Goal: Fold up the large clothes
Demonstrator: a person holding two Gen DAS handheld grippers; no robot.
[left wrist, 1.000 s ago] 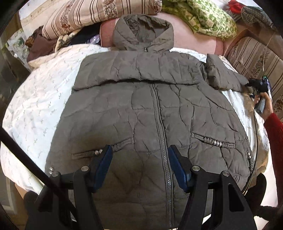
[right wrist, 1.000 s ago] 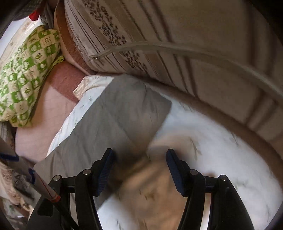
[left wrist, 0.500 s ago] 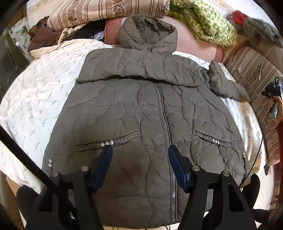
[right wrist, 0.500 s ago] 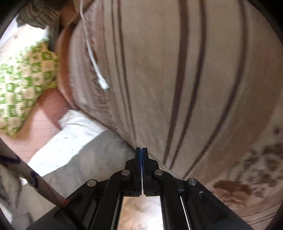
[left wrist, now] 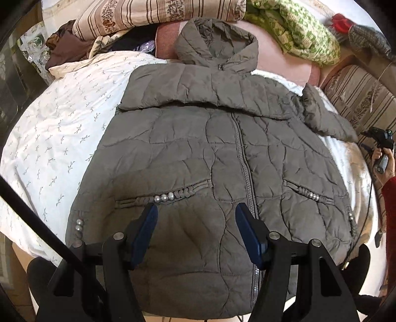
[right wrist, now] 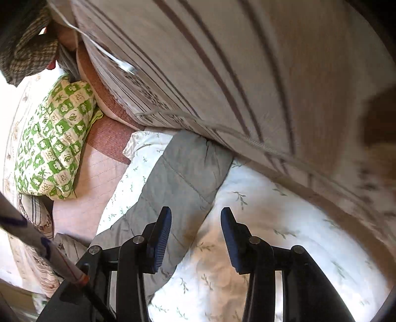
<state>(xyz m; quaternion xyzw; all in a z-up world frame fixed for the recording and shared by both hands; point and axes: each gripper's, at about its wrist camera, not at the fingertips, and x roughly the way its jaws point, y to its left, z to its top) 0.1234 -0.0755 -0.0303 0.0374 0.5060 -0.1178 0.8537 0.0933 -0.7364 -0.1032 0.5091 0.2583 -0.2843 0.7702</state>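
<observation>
A grey-brown quilted hooded jacket point(left wrist: 210, 153) lies front up on the white patterned bed sheet point(left wrist: 61, 128), zipped, hood toward the pillows. One sleeve lies folded across the chest; the other sleeve point(left wrist: 324, 119) sticks out to the right. My left gripper point(left wrist: 196, 218) is open and empty, above the jacket's lower front. My right gripper point(right wrist: 195, 220) is open and empty, just above the end of that sleeve point(right wrist: 178, 178), near the striped sofa side. It also shows in the left wrist view point(left wrist: 381, 141), held in a hand.
Striped cushions point(left wrist: 153, 12), a green patterned pillow point(left wrist: 299, 34) and a pink blanket point(left wrist: 279, 59) lie behind the hood. A striped sofa back point(right wrist: 247, 74) with a white cable point(right wrist: 111, 57) rises right of the sleeve. A green pillow point(right wrist: 52, 141) lies left.
My right gripper was open, shut against the sofa half a second ago, and is open again, now back down over the sleeve end. My left gripper drifted left over the hem.
</observation>
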